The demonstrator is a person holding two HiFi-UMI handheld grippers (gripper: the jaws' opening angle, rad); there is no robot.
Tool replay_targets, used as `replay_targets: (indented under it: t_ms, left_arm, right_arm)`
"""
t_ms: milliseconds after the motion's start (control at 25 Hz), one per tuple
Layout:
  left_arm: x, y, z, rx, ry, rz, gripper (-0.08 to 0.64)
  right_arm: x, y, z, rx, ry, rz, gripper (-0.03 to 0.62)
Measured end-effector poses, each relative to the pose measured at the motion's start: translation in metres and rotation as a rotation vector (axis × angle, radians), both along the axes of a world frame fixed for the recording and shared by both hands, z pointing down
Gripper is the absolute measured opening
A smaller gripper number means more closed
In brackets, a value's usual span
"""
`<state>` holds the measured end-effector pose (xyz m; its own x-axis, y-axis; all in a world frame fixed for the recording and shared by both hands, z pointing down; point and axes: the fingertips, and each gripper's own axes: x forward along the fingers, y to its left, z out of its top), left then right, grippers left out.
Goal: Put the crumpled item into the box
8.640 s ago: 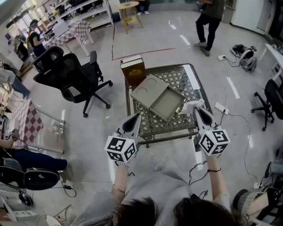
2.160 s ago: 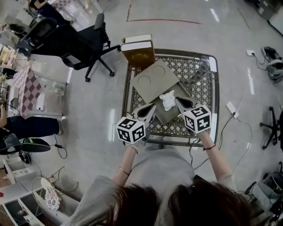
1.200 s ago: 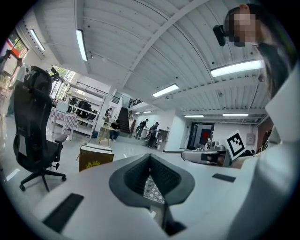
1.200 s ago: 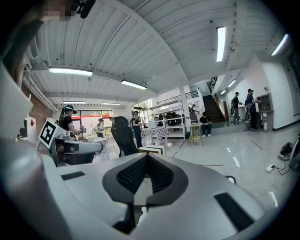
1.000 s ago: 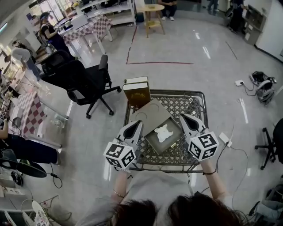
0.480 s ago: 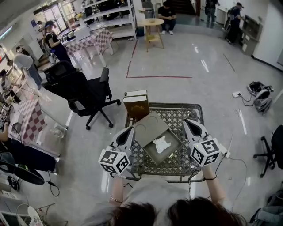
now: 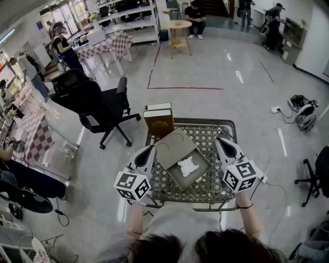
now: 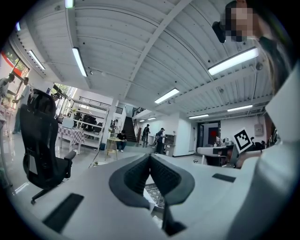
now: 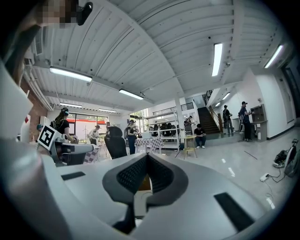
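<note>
The crumpled item (image 7: pixel 188 165) lies inside the open box (image 7: pixel 198 177) on the counter (image 7: pixel 205 134), flanked by the left hand-held gripper (image 7: pixel 149 149) and right hand-held gripper (image 7: pixel 220 141). Both have jaws closed, empty, and neither is clearly nearer.

This is looking like a big open lab or workshop hall. Strip lights (image 8: pixel 77 61) are running along a ribbed ceiling (image 8: pixel 140 47). People (image 7: pixel 59 42) are working at checked-cloth tables (image 7: pixel 105 43) beside shelving (image 7: pixel 128 13). Office chairs (image 7: pixel 97 105) are standing loose on a glossy floor (image 7: pixel 231 61), with cables (image 7: pixel 300 108) and red tape lines (image 7: pixel 185 88) lying across it.
</note>
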<state>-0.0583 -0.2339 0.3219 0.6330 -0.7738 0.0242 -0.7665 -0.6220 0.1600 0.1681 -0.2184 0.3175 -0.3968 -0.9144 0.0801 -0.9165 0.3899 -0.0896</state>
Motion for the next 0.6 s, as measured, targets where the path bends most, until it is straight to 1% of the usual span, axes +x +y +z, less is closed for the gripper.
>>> replay_targets:
  t_ms: [600]
  left_arm:
    - [0.0022, -0.0029, 0.0004, 0.000, -0.008, 0.010, 0.017]
  right_arm:
    - [0.0012, -0.0045, 0.0032, -0.002, -0.010, 0.005, 0.021]
